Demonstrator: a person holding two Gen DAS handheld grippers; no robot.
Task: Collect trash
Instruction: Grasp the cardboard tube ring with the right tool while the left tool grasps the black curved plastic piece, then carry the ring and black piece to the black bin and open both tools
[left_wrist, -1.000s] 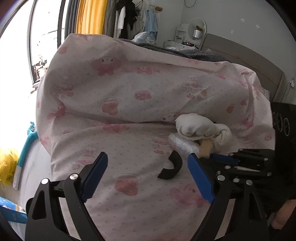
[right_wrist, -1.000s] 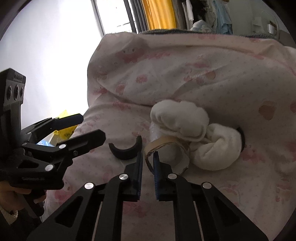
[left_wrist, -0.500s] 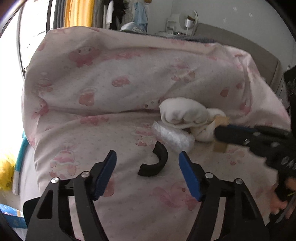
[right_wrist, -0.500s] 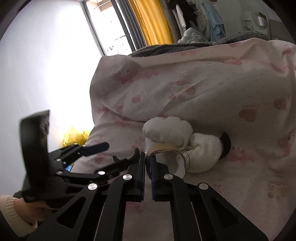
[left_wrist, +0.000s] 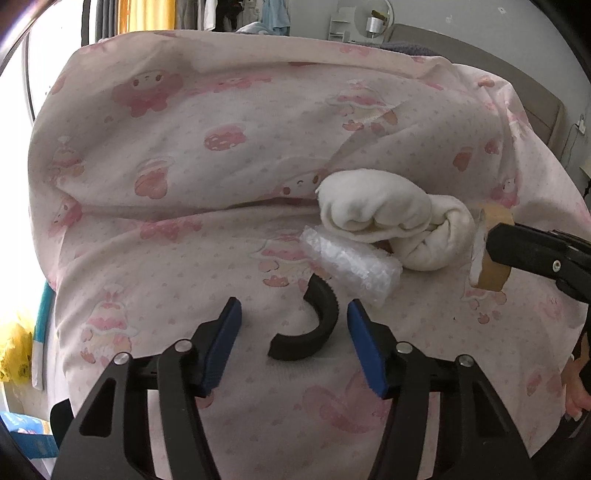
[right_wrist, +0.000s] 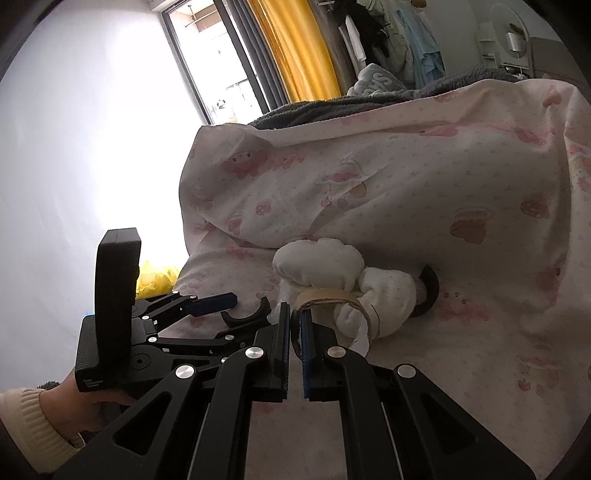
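Note:
A black curved plastic piece (left_wrist: 310, 328) lies on the pink bedspread (left_wrist: 221, 155). My left gripper (left_wrist: 293, 343) is open, its blue pads on either side of the piece. A crumpled clear plastic wrap (left_wrist: 351, 264) lies just behind it. My right gripper (right_wrist: 293, 332) is shut on a brown cardboard tape ring (right_wrist: 332, 299), held above the bed; the ring also shows in the left wrist view (left_wrist: 491, 254). The black piece also shows in the right wrist view (right_wrist: 245, 317), between the left gripper's fingers.
Two balled white socks (left_wrist: 391, 221) lie behind the wrap, also in the right wrist view (right_wrist: 351, 280). Another black curved piece (right_wrist: 428, 295) lies behind the socks. A yellow bag (right_wrist: 157, 277) sits on the floor left of the bed. A folded duvet (right_wrist: 406, 177) rises behind.
My left gripper has moved closer to the black piece, which now sits between its pads. My right gripper has lifted the tape ring and drawn back to the right.

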